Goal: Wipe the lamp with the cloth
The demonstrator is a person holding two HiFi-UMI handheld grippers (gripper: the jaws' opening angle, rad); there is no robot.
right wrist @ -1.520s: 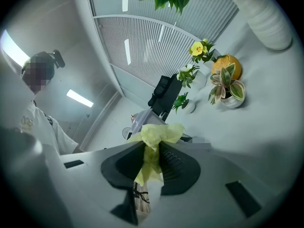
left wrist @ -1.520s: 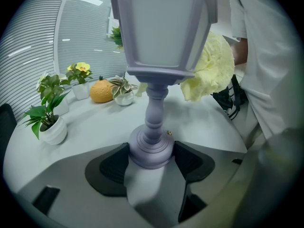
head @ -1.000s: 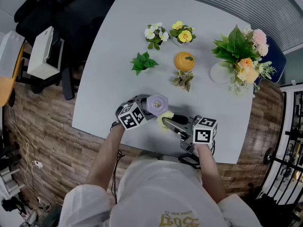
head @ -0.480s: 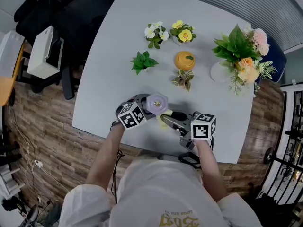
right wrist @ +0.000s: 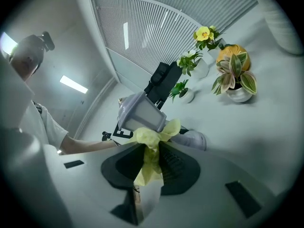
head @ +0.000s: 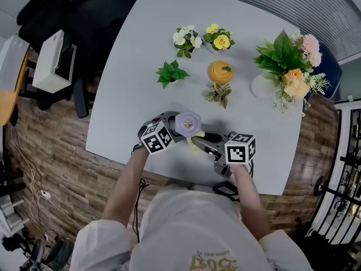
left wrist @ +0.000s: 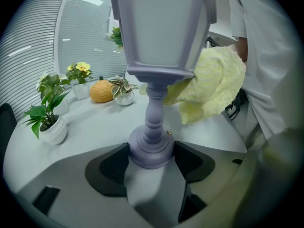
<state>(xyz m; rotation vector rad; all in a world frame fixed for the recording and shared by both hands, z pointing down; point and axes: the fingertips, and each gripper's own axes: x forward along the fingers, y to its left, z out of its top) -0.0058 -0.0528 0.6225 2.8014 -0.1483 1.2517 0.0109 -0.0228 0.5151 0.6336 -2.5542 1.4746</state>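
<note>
Left tongs (left wrist: 151, 151): closed on the round base of the lilac lamp (left wrist: 161, 27), which stands upright at the middle of the near edge of the desk (head: 135, 55). Right tongs (right wrist: 150, 161): clamped on a yellow cloth (right wrist: 151, 137). The bunched end of the cloth touches the lower rim of the lamp's lantern head, on its right side. Potted plants (head: 171, 74), an orange ornament (head: 220, 72) and a bouquet (head: 287, 66) sit well apart from the lamp, on the far half of the desk.

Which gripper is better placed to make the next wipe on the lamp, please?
The right gripper. Its jaws pinch the yellow cloth, which touches the lamp head. The left gripper is shut on the lamp's base, holding it steady.
</note>
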